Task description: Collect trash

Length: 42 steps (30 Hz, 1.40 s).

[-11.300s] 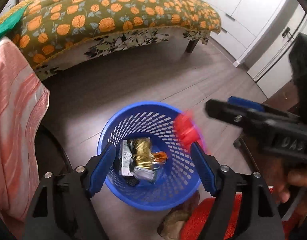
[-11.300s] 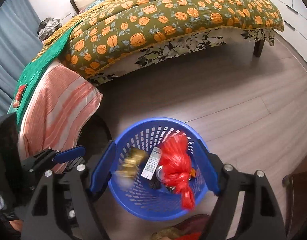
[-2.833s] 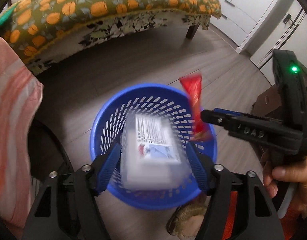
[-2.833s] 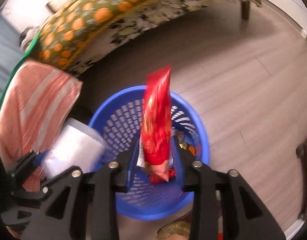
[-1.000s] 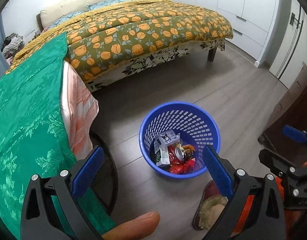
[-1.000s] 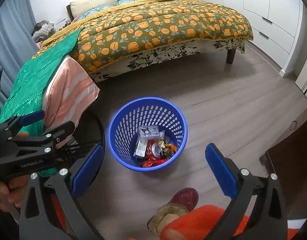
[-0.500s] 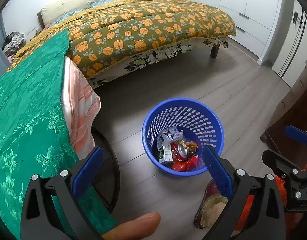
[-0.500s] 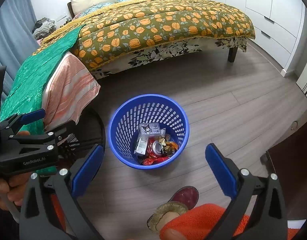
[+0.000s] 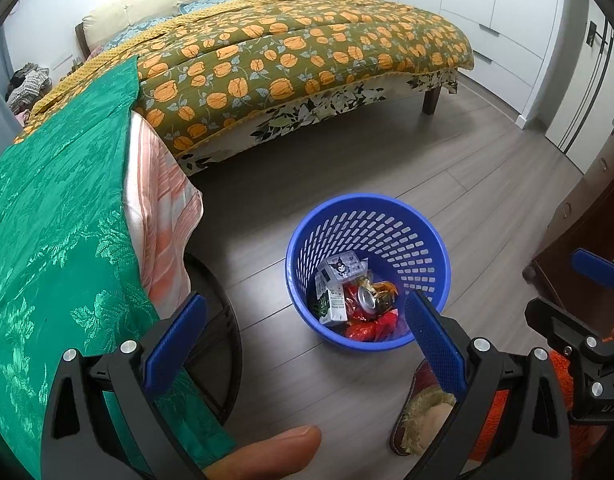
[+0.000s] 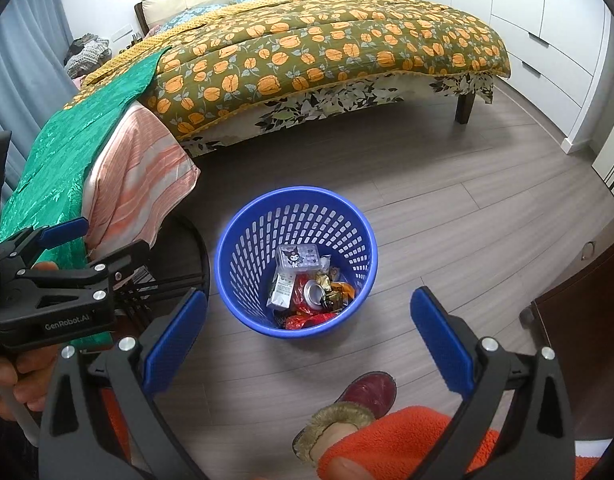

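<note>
While both the left gripper (image 9: 303, 344) and right gripper (image 10: 307, 340) hang empty with fingers wide apart, we judge collecting nearly done: carton, can and wrappers lie inside the blue basket (image 10: 247, 240) at frame centre, so we scan the floor (image 10: 447, 200) before reaching

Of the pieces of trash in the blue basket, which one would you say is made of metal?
The drink can, lying among the wrappers in the blue basket with its silver top and opening facing up. The others are a cartoon-printed clear box, a small carton and crumpled wrappers.
</note>
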Each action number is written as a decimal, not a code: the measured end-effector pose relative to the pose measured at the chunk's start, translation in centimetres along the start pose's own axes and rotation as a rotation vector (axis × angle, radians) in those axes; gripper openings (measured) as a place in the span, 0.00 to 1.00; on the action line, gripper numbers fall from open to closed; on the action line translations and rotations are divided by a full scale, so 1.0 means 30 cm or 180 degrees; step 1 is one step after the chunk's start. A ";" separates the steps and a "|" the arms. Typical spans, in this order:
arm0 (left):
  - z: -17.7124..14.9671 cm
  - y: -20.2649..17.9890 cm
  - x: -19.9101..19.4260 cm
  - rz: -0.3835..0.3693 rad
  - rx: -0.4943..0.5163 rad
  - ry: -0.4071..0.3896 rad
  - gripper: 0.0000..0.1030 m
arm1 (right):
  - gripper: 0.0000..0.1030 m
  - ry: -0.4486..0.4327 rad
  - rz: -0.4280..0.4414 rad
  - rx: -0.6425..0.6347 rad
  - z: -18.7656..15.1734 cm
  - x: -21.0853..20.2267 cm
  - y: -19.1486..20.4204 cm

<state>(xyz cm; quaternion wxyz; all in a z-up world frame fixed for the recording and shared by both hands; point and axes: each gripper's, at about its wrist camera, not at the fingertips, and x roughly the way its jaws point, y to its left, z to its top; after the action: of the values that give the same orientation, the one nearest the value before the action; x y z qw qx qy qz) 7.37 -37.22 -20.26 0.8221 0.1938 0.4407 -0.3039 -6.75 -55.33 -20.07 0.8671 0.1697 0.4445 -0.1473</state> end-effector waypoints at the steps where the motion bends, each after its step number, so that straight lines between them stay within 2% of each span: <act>1: -0.002 0.002 -0.001 0.0002 0.0001 -0.0002 0.95 | 0.96 -0.0001 0.0003 0.0000 0.000 -0.001 0.000; 31: -0.009 0.015 0.015 -0.0006 -0.0005 0.0044 0.95 | 0.96 0.0022 -0.0027 -0.0017 -0.005 0.012 0.002; 38: -0.008 0.009 0.008 0.0017 0.0022 -0.0030 0.95 | 0.96 0.0023 -0.0031 -0.0011 -0.006 0.012 -0.001; 42: -0.003 0.016 0.016 -0.0022 -0.0014 0.0061 0.95 | 0.96 0.0030 -0.0044 0.0000 -0.006 0.013 -0.010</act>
<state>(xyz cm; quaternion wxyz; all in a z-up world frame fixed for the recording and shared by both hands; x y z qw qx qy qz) 7.83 -36.98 -20.70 0.8172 0.1933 0.4499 -0.3039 -6.78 -55.54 -20.54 0.8640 0.1673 0.4498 -0.1525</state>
